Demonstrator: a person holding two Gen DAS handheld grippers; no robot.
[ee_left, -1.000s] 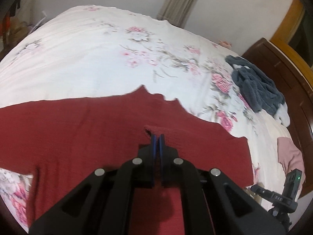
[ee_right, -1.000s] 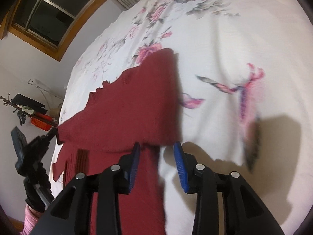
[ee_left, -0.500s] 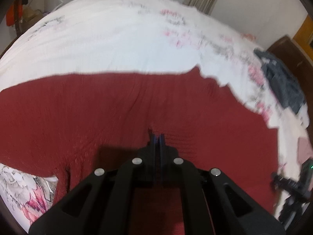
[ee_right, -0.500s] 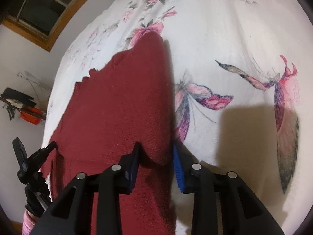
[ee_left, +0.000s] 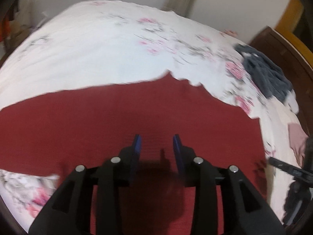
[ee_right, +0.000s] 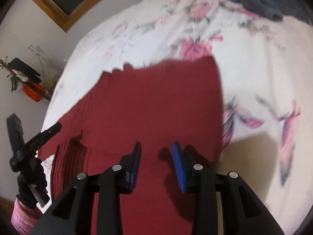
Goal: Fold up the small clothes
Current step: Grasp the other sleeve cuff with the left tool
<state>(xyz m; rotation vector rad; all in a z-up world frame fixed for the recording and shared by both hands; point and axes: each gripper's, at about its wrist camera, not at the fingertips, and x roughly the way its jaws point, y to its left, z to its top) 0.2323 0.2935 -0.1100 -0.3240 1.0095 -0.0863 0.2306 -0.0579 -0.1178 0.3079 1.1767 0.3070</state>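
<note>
While the red garment [ee_left: 137, 117] lies spread flat on the floral bedsheet [ee_left: 97, 49], your left gripper [ee_left: 156, 146] hangs over its middle with jaws apart, gripping nothing; your right gripper [ee_right: 156, 154] hangs over the garment near its right edge, jaws likewise apart. A dark grey garment [ee_left: 268, 74] lies heaped well apart, near the bed's far corner

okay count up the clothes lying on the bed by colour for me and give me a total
Dark red: 1, the red garment spread flat under both open grippers.
Dark grey: 1, the grey garment bunched near the far edge of the bed.
Dusty pink: 1, the pink garment at the right side.
A white scrap beside the grey one is too unclear to count.
Total: 3
</note>
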